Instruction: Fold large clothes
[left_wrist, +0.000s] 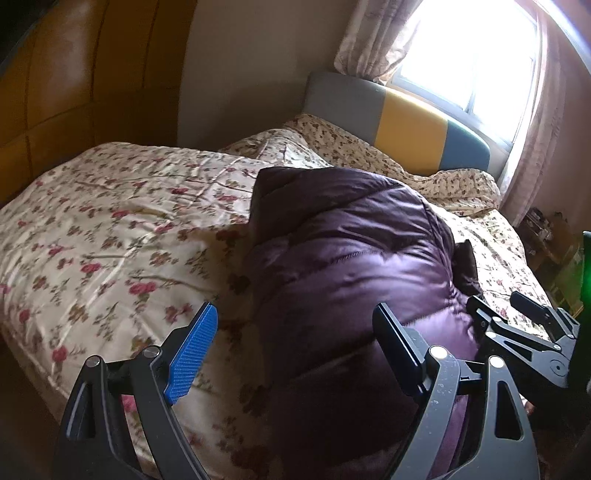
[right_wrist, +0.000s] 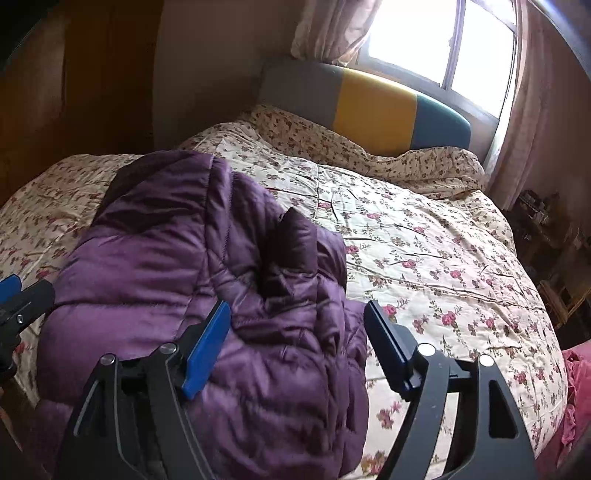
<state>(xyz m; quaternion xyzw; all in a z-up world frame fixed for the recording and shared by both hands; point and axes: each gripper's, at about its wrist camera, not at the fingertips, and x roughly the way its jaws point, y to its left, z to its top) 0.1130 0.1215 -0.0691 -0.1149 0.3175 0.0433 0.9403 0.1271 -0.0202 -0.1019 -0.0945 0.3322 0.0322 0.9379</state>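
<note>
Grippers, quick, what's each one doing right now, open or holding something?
Left gripper: open, holding nothing, above the purple puffer jacket.
Right gripper: open, jaws apart over the jacket, nothing clamped.

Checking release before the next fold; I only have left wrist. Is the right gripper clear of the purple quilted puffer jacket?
Observer: Yes. The right gripper has its jaws wide apart over the purple quilted puffer jacket, with no fabric pinched between the blue pads.
Operator: Anything else on the bed on that side?
Observer: A crumpled pink cloth lies at the near right edge, apart from the jacket, with bare floral quilt between them.
</note>
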